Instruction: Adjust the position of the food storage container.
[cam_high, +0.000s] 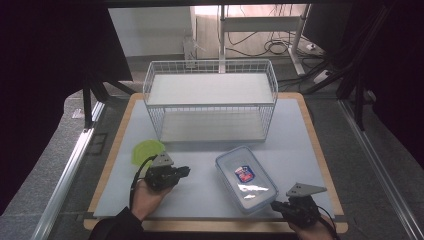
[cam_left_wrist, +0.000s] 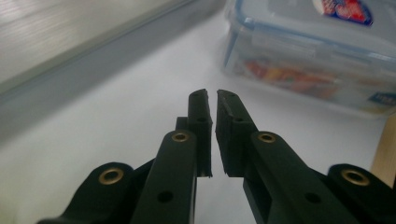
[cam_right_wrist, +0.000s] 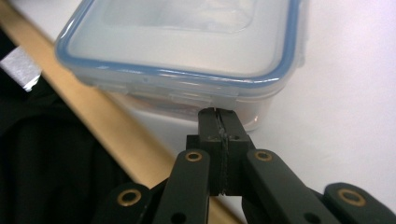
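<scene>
The clear rectangular plastic food box with the blue-rimmed snap lid (cam_high: 246, 178) sits on the white mat toward the near right, in front of the white wire basket (cam_high: 210, 97). Looks rigid and slick, probably light-ish, something colourful inside. The right gripper (cam_right_wrist: 218, 112) is fully closed, empty, tips right at the front latch tab. The left gripper (cam_left_wrist: 211, 95) is nearly closed, empty, off to the box's side. I'd flip the latches or squeeze the short sides, since smooth walls slip.
</scene>
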